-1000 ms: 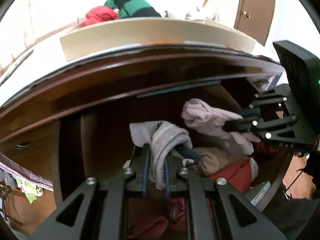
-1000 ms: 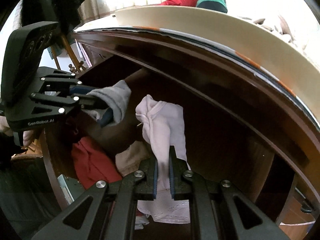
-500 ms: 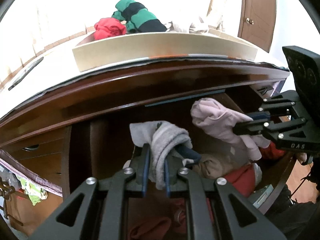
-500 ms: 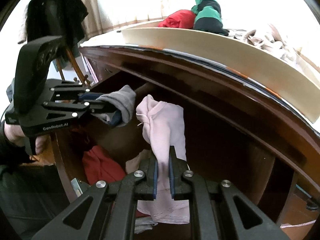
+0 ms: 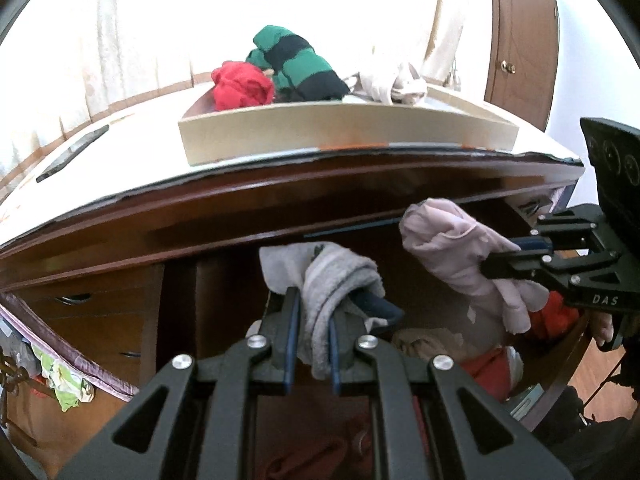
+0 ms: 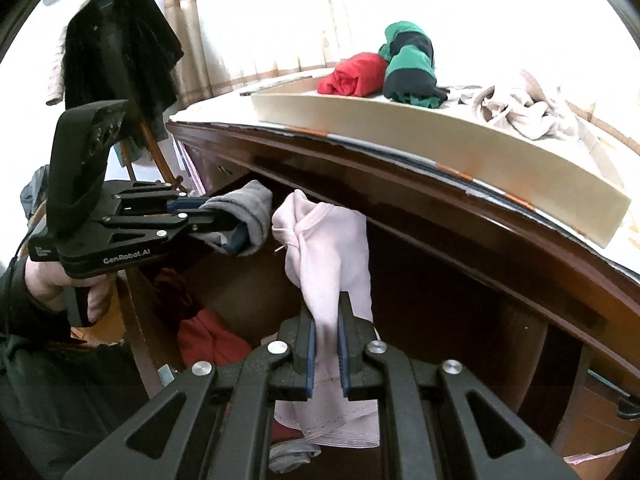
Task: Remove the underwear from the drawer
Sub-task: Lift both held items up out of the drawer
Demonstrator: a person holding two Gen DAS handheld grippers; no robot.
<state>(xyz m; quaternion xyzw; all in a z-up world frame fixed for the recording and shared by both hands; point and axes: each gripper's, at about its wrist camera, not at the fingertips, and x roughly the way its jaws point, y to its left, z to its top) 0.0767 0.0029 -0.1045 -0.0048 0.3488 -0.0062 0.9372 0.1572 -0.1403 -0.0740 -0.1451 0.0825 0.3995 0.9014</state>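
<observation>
While both hands hover over the open drawer (image 5: 560, 364), each gripper is clamped on a piece of underwear. The left gripper (image 5: 312, 344) is closed on a grey pair (image 5: 336, 280), which bunches above the pads and hangs a little below them, lifted clear of the clothes inside the drawer. The right gripper (image 6: 326, 344) is closed on a pale pink pair (image 6: 328, 248); the cloth stands up in a fold above the pads and its waistband droops beneath them, also clear of the drawer's contents. Seen from the right wrist, the grey pair (image 6: 248, 208) sits just beside the pink one, to its left, the two nearly touching above the drawer.

Down in the drawer lie a red garment (image 6: 208, 340) and a beige one (image 5: 428, 340). Above the drawer, on the white surface (image 5: 120, 164) of the dresser, stands a shallow cream tray (image 5: 344, 128). It holds a red bundle (image 5: 240, 86), a green-and-black striped roll (image 5: 296, 64) and some pale crumpled cloth (image 5: 396, 82). A dark coat (image 6: 120, 48) hangs on a stand well to the left of the drawer.
</observation>
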